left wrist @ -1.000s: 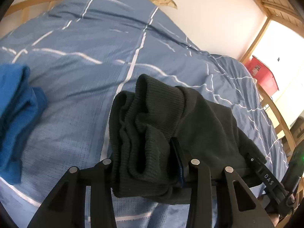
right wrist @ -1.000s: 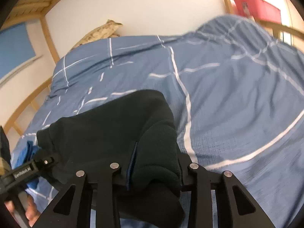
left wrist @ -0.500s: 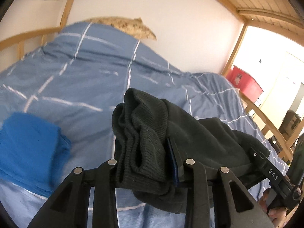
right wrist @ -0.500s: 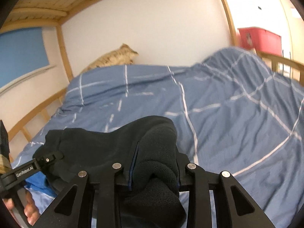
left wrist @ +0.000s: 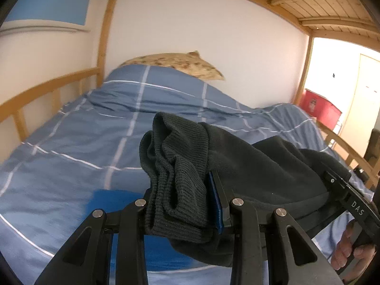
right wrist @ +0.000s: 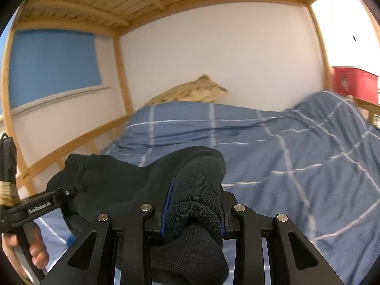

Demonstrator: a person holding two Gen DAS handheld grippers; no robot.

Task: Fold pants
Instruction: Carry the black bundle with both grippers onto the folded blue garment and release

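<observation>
1. Above the blue checked duvet of a wooden bunk bed, the dark pants hang stretched between the two grippers, clear of the bedding.
2. The left gripper is clamped on one ribbed cuff, which bunches up between its jaws; its jaws have just been closing tighter on that cloth.
3. The right gripper is likewise clamped on a thick fold of the pants (knitted cuff bulging out in front of the pads).
4. In the left wrist view, the right gripper's black frame shows at the right edge, held by the person's hand; in the right wrist view, the left gripper's frame and the hand on it sit at the lower left.
5. A blue folded garment lies on the duvet below the left gripper.
6. A patterned pillow leans at the head of the bed against the white wall, and a red box stands past the foot.
</observation>
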